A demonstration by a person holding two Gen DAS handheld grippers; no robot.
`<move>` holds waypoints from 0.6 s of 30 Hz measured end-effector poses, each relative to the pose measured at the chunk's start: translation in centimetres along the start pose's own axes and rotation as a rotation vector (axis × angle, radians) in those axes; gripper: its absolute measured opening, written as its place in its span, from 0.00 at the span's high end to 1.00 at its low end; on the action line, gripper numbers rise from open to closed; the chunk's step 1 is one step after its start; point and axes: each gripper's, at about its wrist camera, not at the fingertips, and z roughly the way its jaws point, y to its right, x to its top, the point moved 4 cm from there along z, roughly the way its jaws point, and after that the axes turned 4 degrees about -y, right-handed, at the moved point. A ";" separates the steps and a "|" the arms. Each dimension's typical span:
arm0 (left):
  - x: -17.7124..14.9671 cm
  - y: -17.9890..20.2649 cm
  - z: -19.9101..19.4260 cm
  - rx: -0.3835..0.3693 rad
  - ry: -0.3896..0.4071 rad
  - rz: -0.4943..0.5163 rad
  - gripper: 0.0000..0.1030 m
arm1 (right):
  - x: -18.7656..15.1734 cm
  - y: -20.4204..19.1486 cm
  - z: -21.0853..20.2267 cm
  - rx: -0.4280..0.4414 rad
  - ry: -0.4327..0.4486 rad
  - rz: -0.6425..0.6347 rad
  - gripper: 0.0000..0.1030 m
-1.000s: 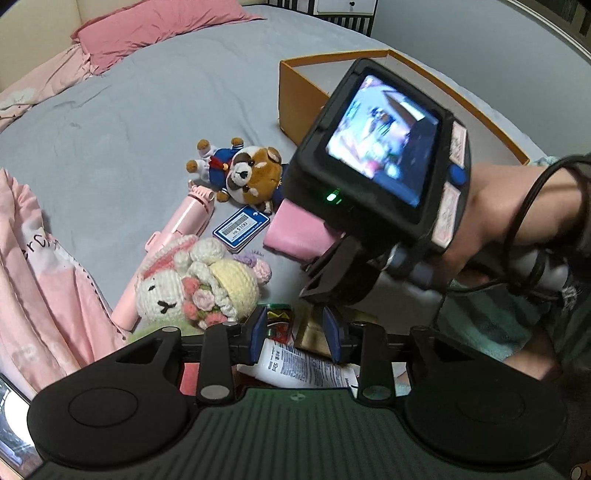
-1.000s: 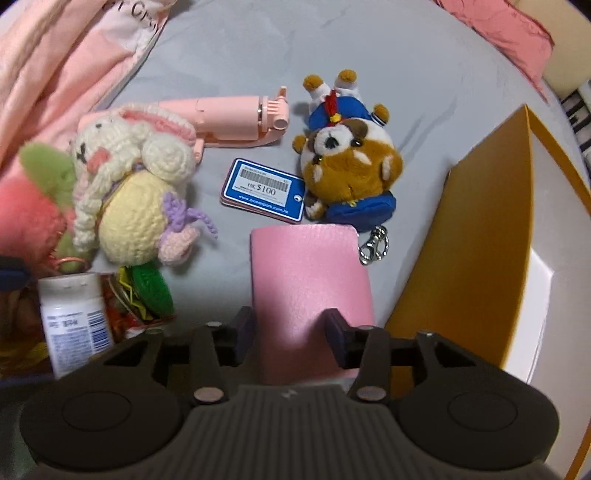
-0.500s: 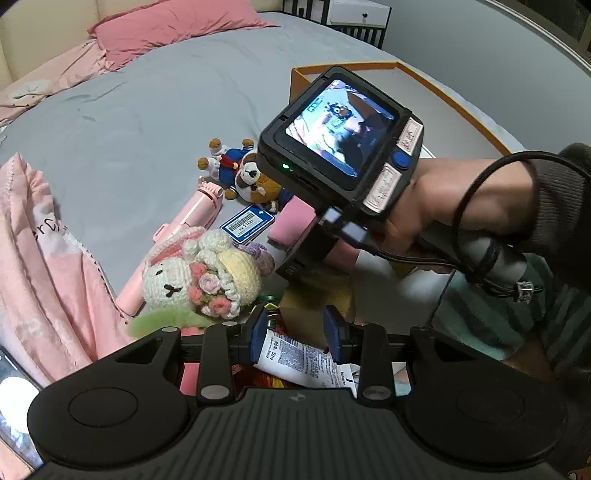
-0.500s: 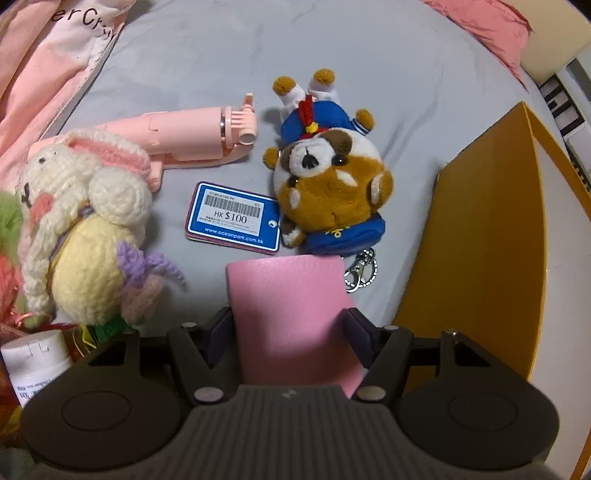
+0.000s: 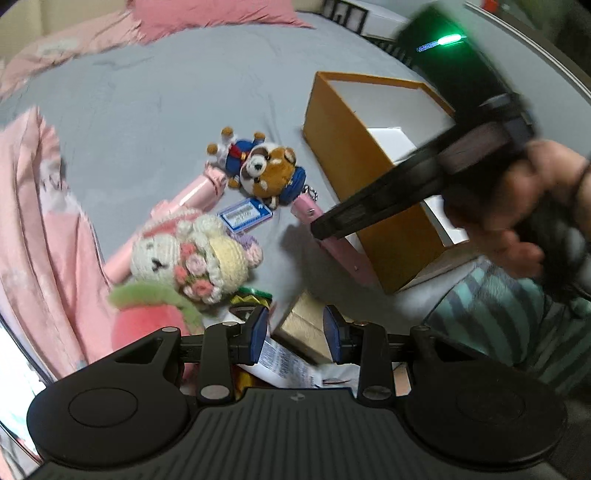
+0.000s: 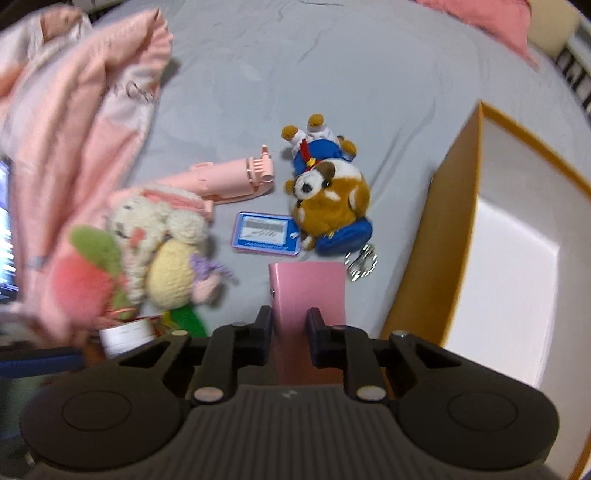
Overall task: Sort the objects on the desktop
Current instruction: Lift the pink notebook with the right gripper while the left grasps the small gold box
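Big bed (image 5: 177,92) with a grey sheet (image 6: 332,66), pink pillow (image 5: 207,14) up at the head, pink blanket (image 6: 74,110) bunched along one side. Lighting's dim.

crocheted yarn bunny (image 6: 159,236), furry plush dog (image 6: 328,195), matt grey cloth bedsheet (image 6: 295,74), glossy keyring (image 6: 361,263)

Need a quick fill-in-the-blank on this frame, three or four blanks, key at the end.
1. The right tool is shut on a flat ____ pouch.
2. The brown-and-white plush dog wears a ____ outfit.
3. The open cardboard box has ____ outer walls.
4. The left tool is open and holds ____.

Missing words: pink; blue; orange; nothing
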 end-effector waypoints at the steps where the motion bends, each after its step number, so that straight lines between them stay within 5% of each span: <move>1: 0.0 0.0 0.3 -0.006 -0.010 -0.023 0.63 | -0.4 0.2 -0.4 0.022 -0.004 0.018 0.84; 5: 0.4 0.3 1.3 -0.027 -0.043 -0.117 0.63 | -1.3 0.5 -0.3 0.011 -0.022 0.018 0.85; 9: 0.8 0.7 2.0 0.013 -0.058 -0.151 0.63 | -0.3 0.7 -0.4 -0.127 -0.034 -0.068 0.86; 13: 0.2 0.1 3.0 -0.005 -0.073 -0.218 0.63 | 0.7 1.0 1.3 -0.169 -0.046 -0.111 0.85; 16: -0.2 -0.6 3.3 -0.005 -0.089 -0.262 0.62 | 1.4 0.0 2.2 -0.188 -0.050 -0.147 0.68; 18: -0.2 -1.1 3.2 -0.024 -0.096 -0.297 0.49 | 1.6 -0.4 2.4 -0.199 -0.061 -0.174 0.68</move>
